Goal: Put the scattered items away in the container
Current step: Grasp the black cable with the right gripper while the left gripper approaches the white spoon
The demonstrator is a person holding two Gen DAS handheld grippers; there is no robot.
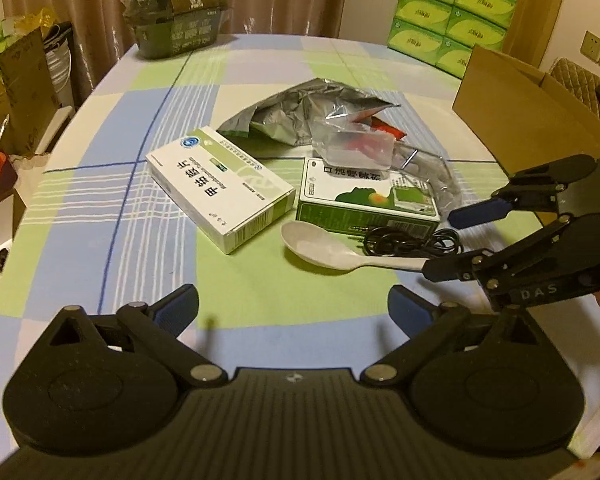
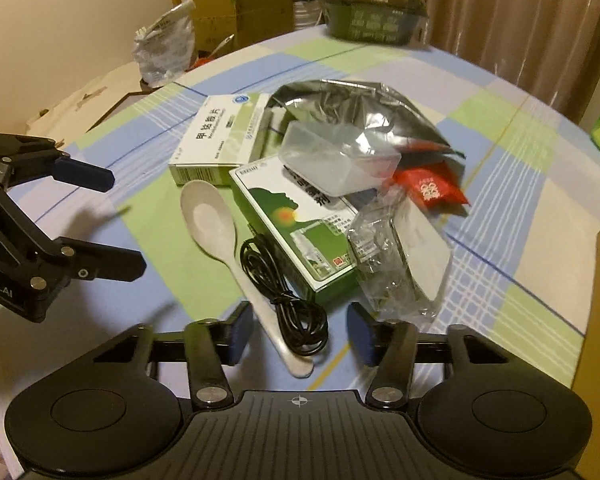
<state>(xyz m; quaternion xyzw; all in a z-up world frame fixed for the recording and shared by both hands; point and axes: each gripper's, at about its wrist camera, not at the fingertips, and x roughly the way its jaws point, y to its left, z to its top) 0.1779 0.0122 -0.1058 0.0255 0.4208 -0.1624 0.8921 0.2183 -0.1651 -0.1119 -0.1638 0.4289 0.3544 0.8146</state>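
A: Which step was in hand?

B: The first pickup, I judged; the right gripper (image 2: pixel 298 334) hung with jaws apart, straddling the white plastic spoon (image 2: pixel 216 224) handle and coiled black cable (image 2: pixel 288 292), neither pinched.

A: Next?

B: Pinching one, then reaching the brown cardboard box (image 1: pixel 515 108) at two o'clock; left gripper (image 1: pixel 294 312) spread, empty.
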